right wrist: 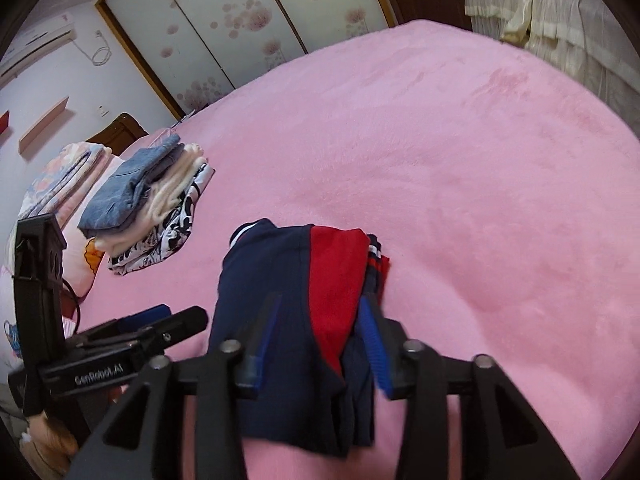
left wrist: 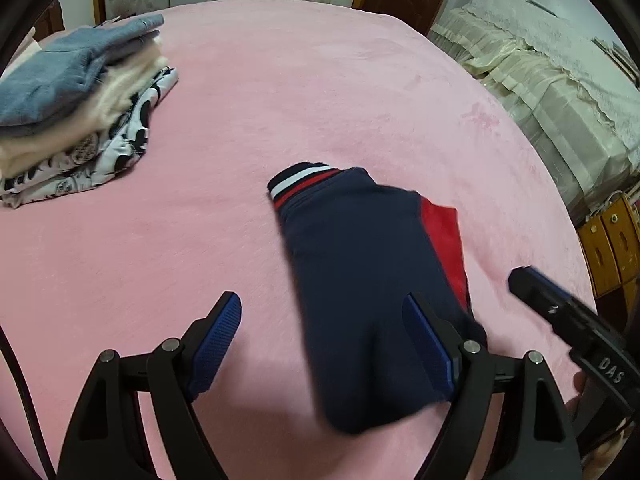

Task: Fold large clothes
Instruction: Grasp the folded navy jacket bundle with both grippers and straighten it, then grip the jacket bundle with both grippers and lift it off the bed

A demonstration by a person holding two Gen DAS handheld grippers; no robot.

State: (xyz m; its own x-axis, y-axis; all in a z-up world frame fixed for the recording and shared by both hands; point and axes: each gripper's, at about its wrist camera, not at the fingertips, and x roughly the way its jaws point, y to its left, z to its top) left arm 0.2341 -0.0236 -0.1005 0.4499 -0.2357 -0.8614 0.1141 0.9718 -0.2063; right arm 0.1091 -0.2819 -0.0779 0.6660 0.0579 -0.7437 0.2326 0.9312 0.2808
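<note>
A folded navy and red garment (left wrist: pixel 360 280) with a striped white and red cuff lies on the pink bed cover (left wrist: pixel 280 100). My left gripper (left wrist: pixel 324 308) is open, its right finger (left wrist: pixel 428 340) resting on the garment's near end and its left finger on the cover. In the right wrist view the same garment (right wrist: pixel 296 312) lies between the jaws of my right gripper (right wrist: pixel 320 336), which stand apart on either side of it. The right gripper shows in the left view (left wrist: pixel 560 312) at the garment's right. The left gripper shows in the right view (right wrist: pixel 160 324).
A stack of folded clothes (left wrist: pixel 72 112) sits at the far left of the bed, blue on top, cream below, black-and-white print beneath; it also shows in the right wrist view (right wrist: pixel 148 200). A cream-covered piece of furniture (left wrist: pixel 540 80) stands beyond the bed's right edge. Wardrobe doors (right wrist: pixel 224 24) stand behind.
</note>
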